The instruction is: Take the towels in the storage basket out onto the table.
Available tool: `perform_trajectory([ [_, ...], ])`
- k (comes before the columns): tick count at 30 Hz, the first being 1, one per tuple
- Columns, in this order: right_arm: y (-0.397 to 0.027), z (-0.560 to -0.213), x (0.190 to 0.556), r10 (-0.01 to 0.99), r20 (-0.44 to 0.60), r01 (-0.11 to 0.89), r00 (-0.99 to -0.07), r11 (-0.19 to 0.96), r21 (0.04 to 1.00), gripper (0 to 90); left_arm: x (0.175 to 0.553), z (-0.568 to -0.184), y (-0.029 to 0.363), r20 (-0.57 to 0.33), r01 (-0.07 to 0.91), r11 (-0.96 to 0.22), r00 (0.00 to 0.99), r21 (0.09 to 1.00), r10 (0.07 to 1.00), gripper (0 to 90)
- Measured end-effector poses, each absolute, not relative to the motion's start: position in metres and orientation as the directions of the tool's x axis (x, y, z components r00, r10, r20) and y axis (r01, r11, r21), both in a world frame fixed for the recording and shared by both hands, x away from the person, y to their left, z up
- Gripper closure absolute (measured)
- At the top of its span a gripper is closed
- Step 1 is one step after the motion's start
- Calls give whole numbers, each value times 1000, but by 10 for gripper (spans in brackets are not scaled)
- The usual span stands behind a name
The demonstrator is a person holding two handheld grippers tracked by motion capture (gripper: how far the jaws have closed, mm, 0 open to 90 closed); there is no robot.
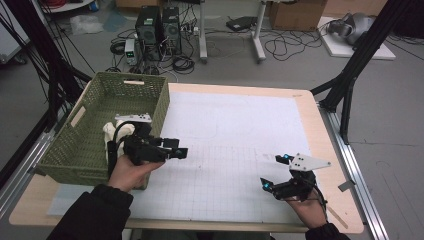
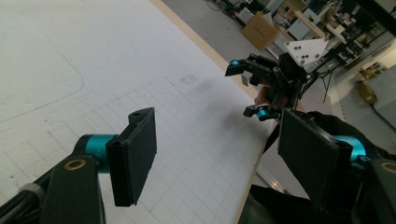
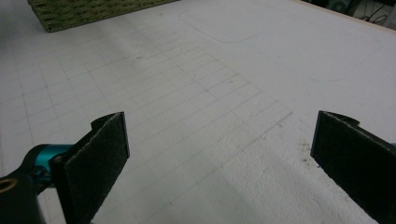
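Left claw (image 1: 176, 150) open and empty just right of the green basket (image 1: 95, 150), nearer the white object (image 1: 111, 132) inside; right claw (image 1: 274, 172) open, well apart.

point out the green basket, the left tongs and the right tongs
green basket (image 1: 162, 107), high view, on its right wall
left tongs (image 1: 176, 149), high view, between the tips
right tongs (image 1: 275, 171), high view, between the tips

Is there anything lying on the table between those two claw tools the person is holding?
No. In the high view, just bare white gridded mat lies between the left gripper and the right gripper.
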State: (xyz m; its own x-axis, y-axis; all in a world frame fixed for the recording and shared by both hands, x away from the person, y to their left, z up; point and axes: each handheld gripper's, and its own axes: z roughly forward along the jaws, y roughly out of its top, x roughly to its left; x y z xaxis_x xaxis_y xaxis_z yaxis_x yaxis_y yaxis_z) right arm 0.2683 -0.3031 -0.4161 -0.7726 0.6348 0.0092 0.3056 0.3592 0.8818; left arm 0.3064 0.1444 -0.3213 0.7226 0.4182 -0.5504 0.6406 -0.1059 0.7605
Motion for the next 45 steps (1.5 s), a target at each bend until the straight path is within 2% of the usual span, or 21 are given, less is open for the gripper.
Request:
perform_trajectory([
  [11,-303,-416,268,633,7,304,-774,362,881,35,322,-316,174,-596,676,-50,679,735,430,289],
  [25,-302,-416,269,632,5,301,-775,363,882,35,341,-314,213,-590,697,-13,616,717,522,291],
  [35,-302,-416,269,630,4,299,-776,363,882,35,350,-316,237,-550,697,0,566,717,615,291],
  [45,-303,-416,270,631,4,301,-775,364,881,35,357,-321,259,-460,700,-23,494,714,737,314],
])
